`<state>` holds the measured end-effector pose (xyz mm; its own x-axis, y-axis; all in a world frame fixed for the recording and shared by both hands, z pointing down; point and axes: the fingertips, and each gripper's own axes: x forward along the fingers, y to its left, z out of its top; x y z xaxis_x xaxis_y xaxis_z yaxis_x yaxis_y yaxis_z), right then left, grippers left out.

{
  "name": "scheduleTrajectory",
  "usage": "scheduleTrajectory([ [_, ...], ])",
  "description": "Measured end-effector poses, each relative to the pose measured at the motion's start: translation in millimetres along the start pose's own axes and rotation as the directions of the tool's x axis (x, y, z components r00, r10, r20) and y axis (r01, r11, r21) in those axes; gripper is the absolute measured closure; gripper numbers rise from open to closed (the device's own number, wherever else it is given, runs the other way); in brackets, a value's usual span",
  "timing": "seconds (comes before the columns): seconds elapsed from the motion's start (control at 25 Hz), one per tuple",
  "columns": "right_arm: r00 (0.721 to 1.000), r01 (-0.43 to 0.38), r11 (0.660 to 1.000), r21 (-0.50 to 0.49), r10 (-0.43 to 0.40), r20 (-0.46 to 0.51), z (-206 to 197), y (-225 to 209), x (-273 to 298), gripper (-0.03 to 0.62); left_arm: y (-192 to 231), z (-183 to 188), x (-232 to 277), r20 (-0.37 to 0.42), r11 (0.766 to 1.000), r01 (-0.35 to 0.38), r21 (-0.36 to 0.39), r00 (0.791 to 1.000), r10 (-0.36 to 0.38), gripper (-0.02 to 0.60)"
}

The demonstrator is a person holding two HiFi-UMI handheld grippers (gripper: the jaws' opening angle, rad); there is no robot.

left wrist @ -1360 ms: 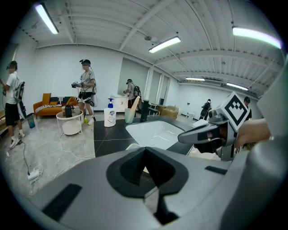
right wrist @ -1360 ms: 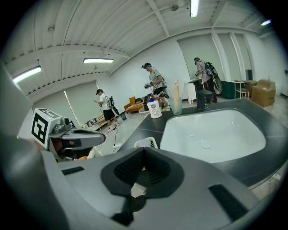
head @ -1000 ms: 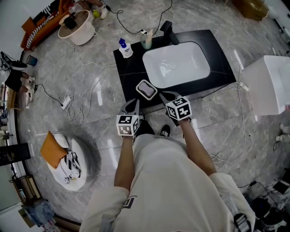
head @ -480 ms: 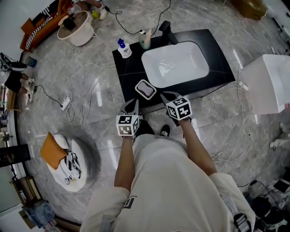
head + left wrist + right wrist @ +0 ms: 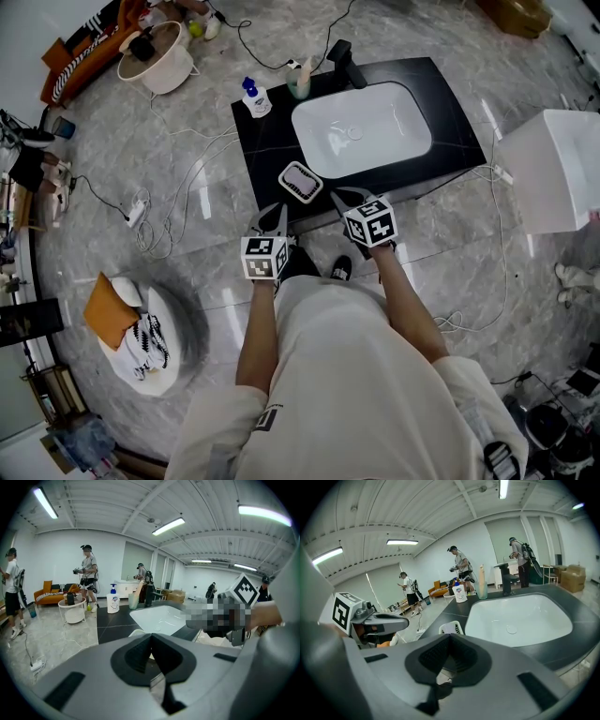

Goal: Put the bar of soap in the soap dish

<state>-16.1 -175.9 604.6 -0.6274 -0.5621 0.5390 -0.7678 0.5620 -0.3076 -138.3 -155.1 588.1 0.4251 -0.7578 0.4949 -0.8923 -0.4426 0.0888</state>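
On the front left corner of the black counter (image 5: 267, 150) sits a white slatted soap dish (image 5: 300, 182), and a pale lilac bar seems to lie in it. My left gripper (image 5: 274, 212) hovers just short of the dish, jaws shut and empty. To the right of the dish, my right gripper (image 5: 339, 197) is likewise shut with nothing in it. In the right gripper view the dish (image 5: 451, 628) shows just past the closed jaws of the right gripper (image 5: 449, 637). The left gripper (image 5: 151, 635) hides most of the dish (image 5: 135, 632) in its own view.
A white basin (image 5: 361, 129) fills the counter's middle, with a black faucet (image 5: 345, 64), a cup (image 5: 303, 84) and a pump bottle (image 5: 252, 97) behind it. Cables trail over the marble floor (image 5: 187, 178). A white box (image 5: 553, 173) stands at the right. Other people stand in the background.
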Motion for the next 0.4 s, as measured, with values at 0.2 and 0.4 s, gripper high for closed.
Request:
scheduleTrajectory([
  [0.2, 1.0, 0.005, 1.0, 0.003, -0.005, 0.001, -3.1, 0.7, -2.3, 0.589, -1.9, -2.6, -1.4, -0.002, 1.0, 0.005, -0.001, 1.0, -0.005, 0.575],
  [0.4, 1.0, 0.009, 1.0, 0.001, -0.009, 0.004, -4.0, -0.2, -1.9, 0.589, -1.2, -4.6, -0.5, -0.001, 1.0, 0.009, -0.004, 1.0, -0.009, 0.575],
])
